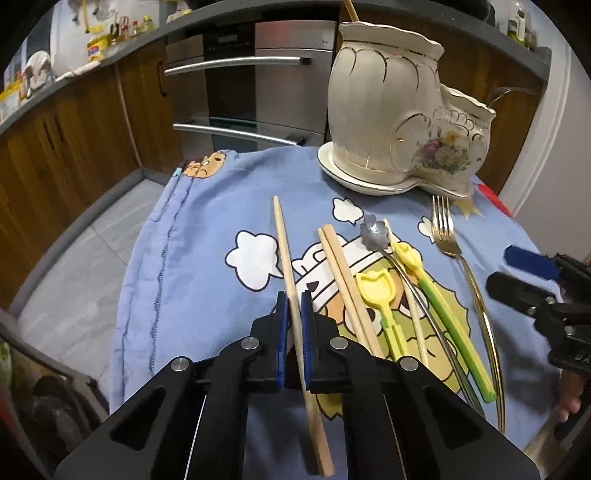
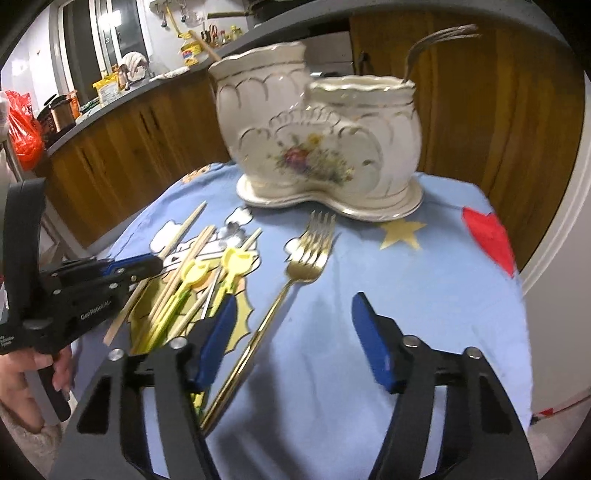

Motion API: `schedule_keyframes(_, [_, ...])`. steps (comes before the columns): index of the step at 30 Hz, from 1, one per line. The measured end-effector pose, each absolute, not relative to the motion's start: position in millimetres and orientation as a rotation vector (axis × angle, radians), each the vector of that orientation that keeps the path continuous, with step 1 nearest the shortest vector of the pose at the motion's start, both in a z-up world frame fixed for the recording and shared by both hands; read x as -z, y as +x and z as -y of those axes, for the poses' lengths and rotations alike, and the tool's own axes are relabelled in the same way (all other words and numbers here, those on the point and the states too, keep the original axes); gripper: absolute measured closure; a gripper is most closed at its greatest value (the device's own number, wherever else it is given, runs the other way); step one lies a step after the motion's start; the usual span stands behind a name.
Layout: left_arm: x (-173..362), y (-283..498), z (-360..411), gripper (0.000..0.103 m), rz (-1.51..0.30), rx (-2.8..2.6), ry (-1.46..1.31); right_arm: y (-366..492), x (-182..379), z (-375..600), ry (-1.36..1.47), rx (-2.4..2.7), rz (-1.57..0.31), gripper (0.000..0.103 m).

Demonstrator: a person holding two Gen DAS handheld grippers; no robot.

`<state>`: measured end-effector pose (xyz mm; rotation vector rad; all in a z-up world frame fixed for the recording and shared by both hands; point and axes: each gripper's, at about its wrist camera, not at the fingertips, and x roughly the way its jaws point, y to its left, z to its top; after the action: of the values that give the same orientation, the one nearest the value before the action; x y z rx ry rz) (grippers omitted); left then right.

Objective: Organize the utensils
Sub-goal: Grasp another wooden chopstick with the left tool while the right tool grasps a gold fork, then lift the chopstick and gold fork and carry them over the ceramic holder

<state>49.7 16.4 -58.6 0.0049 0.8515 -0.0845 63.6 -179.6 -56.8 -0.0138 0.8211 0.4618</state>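
Black plastic left gripper (image 1: 294,306), blue ribbed pads, clenched on one pale wooden chopstick (image 1: 285,251) at the near edge of the table; stick straight, square-sectioned, its tip pointing toward the far edge.

Black plastic right gripper (image 2: 291,332), blue pads, jaws spread wide and grasping nothing, hovering over the near right part of the table above the fork handle.

Blue cotton cloth (image 1: 207,229), cartoon print with white clouds, covering the table.

Loose utensils, mid-table, lying roughly parallel, handles toward the near edge:
- two wooden chopsticks (image 1: 345,280), side by side and touching;
- one further thin pale stick (image 1: 415,314), partly hidden under the others;
- two plastic picks with yellow tulip-shaped heads (image 1: 373,291), one yellow-stemmed, one green-stemmed (image 1: 448,321);
- one steel spoon with flower-shaped bowl (image 1: 375,232), thin curved handle;
- one gold-toned metal fork (image 2: 308,254), four tines, rightmost.

Cream glazed ceramic holder (image 2: 317,136), two joined scalloped compartments, gilt lines, floral decal, at the far edge. One metal fork (image 2: 436,40) stands in the lower compartment; one wooden stick (image 1: 351,11) in the taller.
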Motion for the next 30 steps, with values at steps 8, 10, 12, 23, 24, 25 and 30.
schedule_keyframes(8, [60, 46, -13, 0.097, -0.843, 0.103, 0.011, 74, 65, 165, -0.03, -0.442, -0.863, 0.067])
schedule_keyframes(10, [60, 46, -12, 0.097, -0.841, 0.103, 0.015, 78, 68, 161, -0.044, -0.427, -0.88, 0.073])
schedule_keyframes(12, [60, 47, -12, 0.097, -0.836, 0.105, 0.017, 79, 68, 158, -0.063, -0.414, -0.874, 0.077])
schedule_keyframes(23, [58, 36, -12, 0.097, -0.878, 0.168, 0.015, 67, 63, 173, -0.09, -0.486, -0.887, 0.096])
schedule_keyframes(24, [57, 35, -11, 0.097, -0.885, 0.17, 0.023, 65, 62, 174, -0.116, -0.502, -0.889, 0.097])
schedule_keyframes(25, [57, 32, -10, 0.097, -0.895, 0.173, 0.035, 63, 62, 175, -0.141, -0.516, -0.892, 0.097])
schedule_keyframes(30, [56, 26, -4, 0.097, -0.957, 0.185, 0.118, 47, 60, 177, -0.32, -0.602, -0.891, 0.096])
